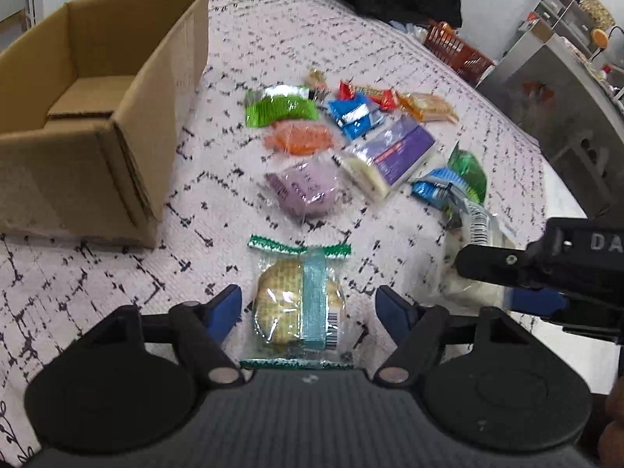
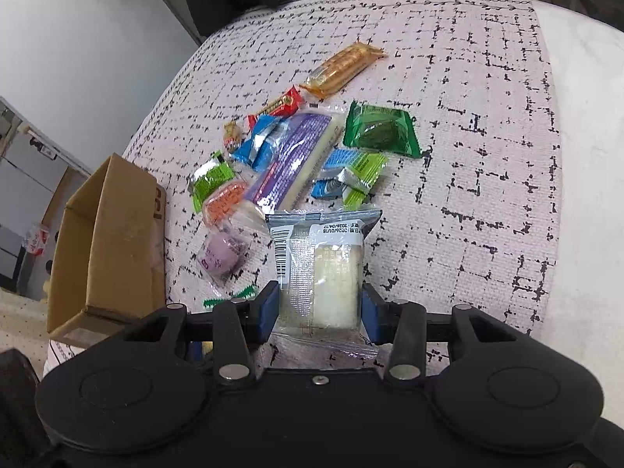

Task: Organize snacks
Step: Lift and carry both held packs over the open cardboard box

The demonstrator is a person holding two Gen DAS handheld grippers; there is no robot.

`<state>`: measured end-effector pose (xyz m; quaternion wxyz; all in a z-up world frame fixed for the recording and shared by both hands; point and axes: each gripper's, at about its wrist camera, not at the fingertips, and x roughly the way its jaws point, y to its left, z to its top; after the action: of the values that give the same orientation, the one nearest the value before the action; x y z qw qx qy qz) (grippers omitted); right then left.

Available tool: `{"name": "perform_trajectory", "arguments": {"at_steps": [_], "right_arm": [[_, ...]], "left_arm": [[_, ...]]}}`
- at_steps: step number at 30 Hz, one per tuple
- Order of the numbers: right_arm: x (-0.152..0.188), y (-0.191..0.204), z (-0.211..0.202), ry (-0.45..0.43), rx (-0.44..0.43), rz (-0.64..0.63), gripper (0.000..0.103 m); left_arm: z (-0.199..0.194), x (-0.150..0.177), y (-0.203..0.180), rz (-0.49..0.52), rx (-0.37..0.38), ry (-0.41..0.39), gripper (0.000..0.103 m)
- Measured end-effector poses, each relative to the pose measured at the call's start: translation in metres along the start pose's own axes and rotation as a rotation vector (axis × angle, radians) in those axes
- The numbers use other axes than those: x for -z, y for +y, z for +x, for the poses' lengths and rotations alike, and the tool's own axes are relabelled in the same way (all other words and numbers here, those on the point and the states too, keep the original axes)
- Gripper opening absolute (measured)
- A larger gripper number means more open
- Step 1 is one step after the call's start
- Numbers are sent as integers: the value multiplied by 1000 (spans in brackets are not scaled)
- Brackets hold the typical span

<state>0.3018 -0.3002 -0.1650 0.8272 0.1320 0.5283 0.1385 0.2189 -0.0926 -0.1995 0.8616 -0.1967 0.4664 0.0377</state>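
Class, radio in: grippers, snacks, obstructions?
Left gripper open astride green-edged round biscuit packet. Right gripper shut on clear-wrapped white cake. Brown cardboard box unobstructed.

Date print "2026/01/18" and "2026/04/17" on clear-wrapped white cake packet (image 2: 323,273); "DA" on right gripper (image 1: 602,241)

Two hand-held claws, both pitched steeply downward.

The left claw (image 1: 308,308) has its blue-padded fingers (image 1: 226,308) spread wide, standing clear on either side of a round cracker packet (image 1: 298,304), touching neither edge. The right claw (image 2: 319,308) has its pads pressed against both sides of a clear-wrapped pale cake (image 2: 331,284), which it holds between them. In the left wrist view the right claw's black body and a blue pad reach in from the right edge, just beside the left claw.
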Motion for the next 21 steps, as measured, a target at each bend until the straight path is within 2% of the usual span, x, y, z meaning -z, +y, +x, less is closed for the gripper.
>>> {"name": "perform_trajectory", "arguments": {"at_steps": [3,4,12,21], "right_arm": [[2,1,-1,15,5,-16,43],[3,2,-2,15,7,-23,43],[0,12,-19,-24,-5,-39,43],[-7,44,-49,-103,-4,-82,43]], "left_arm": [[1,-2,1,-8,4,-4,58],[1,-2,2,-13,2,-1,48],[-16,-9,3,-36,35,-33,47],[-59,-24,1,-34,105,-151,47]]}}
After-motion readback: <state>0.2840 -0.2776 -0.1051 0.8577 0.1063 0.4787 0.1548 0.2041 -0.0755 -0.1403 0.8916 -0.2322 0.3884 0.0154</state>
